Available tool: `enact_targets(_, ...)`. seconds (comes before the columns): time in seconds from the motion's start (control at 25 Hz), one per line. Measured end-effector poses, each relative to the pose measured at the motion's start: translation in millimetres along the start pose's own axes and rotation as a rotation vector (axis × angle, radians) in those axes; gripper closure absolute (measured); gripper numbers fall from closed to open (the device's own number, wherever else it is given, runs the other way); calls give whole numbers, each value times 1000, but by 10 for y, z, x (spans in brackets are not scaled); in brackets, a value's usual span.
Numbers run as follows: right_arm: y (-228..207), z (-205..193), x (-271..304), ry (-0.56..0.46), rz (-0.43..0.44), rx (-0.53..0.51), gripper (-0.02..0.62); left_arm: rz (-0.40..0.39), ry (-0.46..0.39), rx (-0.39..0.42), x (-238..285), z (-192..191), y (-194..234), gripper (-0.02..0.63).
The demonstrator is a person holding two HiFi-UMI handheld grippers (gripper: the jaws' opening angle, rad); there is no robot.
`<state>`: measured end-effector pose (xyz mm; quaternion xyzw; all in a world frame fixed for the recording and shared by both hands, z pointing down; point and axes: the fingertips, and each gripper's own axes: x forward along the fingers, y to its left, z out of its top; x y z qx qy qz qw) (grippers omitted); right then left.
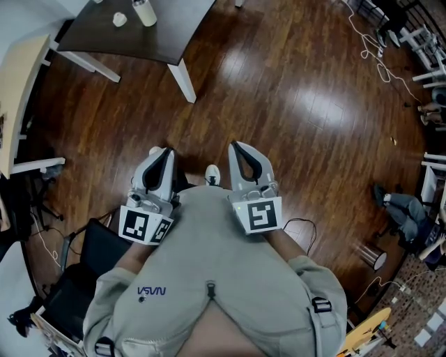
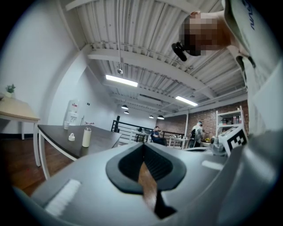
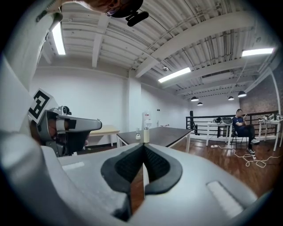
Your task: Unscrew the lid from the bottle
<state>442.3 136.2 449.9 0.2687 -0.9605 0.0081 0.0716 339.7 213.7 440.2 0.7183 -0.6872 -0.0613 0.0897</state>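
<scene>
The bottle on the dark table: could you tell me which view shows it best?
The left gripper view: the bottle stands upright, seen whole from the side. The right gripper view shows it smaller and farther off; the head view from above, at the frame's edge.

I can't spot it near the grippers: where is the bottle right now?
In the head view the white bottle stands on the dark table at upper left, beside a small white object.
</scene>
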Motion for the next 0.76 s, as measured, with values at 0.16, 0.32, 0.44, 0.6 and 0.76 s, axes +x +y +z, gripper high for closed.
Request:
enact_targets(0.16, 9, 28, 55, -5, 9, -19, 597, 24, -17, -4, -49, 14, 53, 603)
enact_targets(0.32, 105, 52, 138, -10, 31, -47, 597, 51, -31, -18, -114, 27, 165, 603)
enact_targets(0.44, 167, 66, 164, -10, 42, -53, 597, 60, -40, -23, -151, 40, 205, 603)
enact_targets(0.6, 199, 74, 168, -9, 47, -57, 597, 64, -47, -21, -177, 59, 216, 603)
enact_targets(0.76, 234, 68, 204, -1, 50, -63, 597, 67, -48, -24, -199, 69, 263, 603)
